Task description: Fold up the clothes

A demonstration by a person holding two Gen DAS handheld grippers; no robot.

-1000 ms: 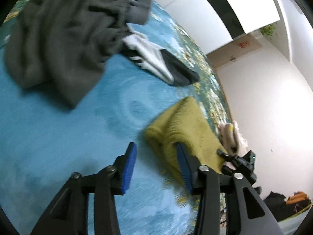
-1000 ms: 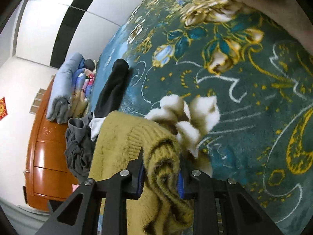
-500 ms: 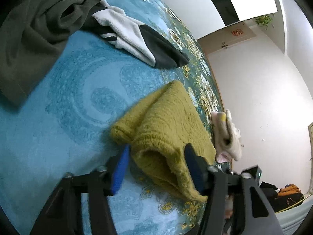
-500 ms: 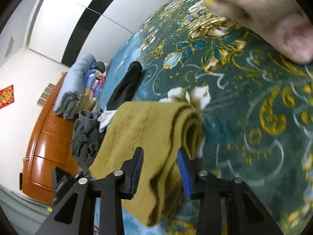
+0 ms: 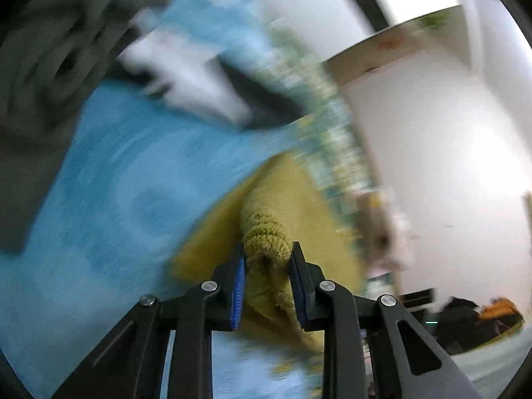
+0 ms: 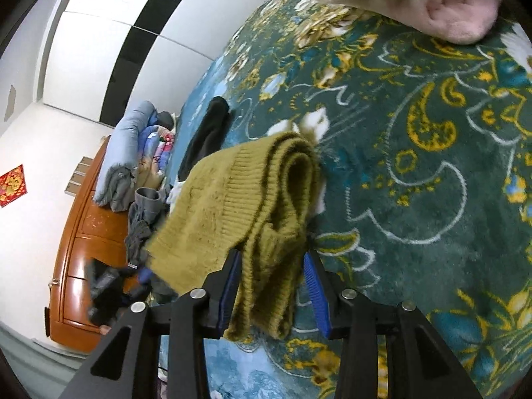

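Sweater [image 5: 266, 239] pinched in left fingers [image 5: 238, 282]; right fingers [image 6: 314, 286] wide astride it; pink garment [image 6: 442, 6] beyond.

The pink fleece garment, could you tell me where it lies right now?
In the right wrist view the pink fleece garment lies at the top right on the floral blanket, beyond the mustard knit.

Sweater [image 6: 239, 199] on blanket [image 6: 415, 173], between right claw [image 6: 271, 286] fingers, dresser [image 6: 79, 252] left

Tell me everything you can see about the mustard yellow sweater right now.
The mustard yellow sweater is a thick, fuzzy ribbed knit, folded into a bundle over the teal floral carpet. The left gripper has its jaws clamped on one rolled edge; the right gripper straddles another bunched fold, jaws apart.
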